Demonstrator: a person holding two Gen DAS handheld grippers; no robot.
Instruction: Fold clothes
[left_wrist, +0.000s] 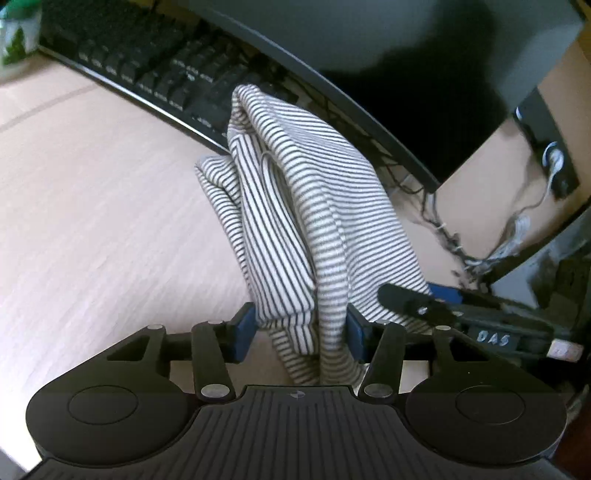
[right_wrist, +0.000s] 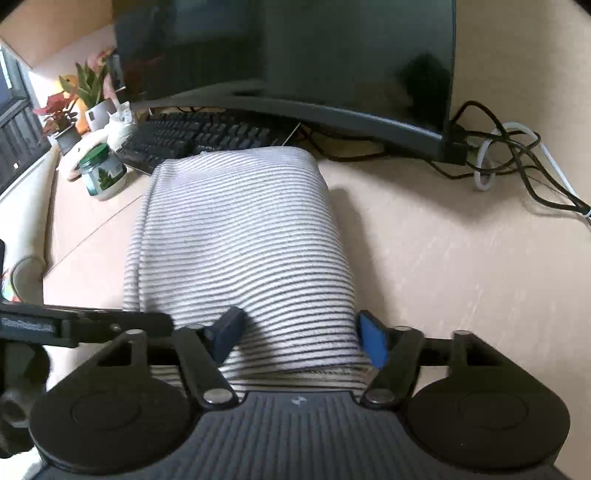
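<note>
A white garment with thin dark stripes (left_wrist: 295, 206) is bunched and lifted over the pale desk (left_wrist: 92, 221). My left gripper (left_wrist: 301, 328) is shut on its near folds, which sit between the blue pads (left_wrist: 245, 325). In the right wrist view the same striped garment (right_wrist: 240, 240) stretches away as a broad band towards the keyboard. My right gripper (right_wrist: 303, 332) is shut on its near edge, with cloth filling the gap between the blue pads (right_wrist: 373, 339). The right gripper also shows in the left wrist view (left_wrist: 436, 306), at the cloth's right side.
A black keyboard (right_wrist: 199, 136) and a dark curved monitor (right_wrist: 295, 55) stand at the back of the desk (right_wrist: 461, 258). Cables (right_wrist: 517, 155) lie at the back right. A green-lidded jar (right_wrist: 101, 170) and potted plants (right_wrist: 74, 107) stand at the left.
</note>
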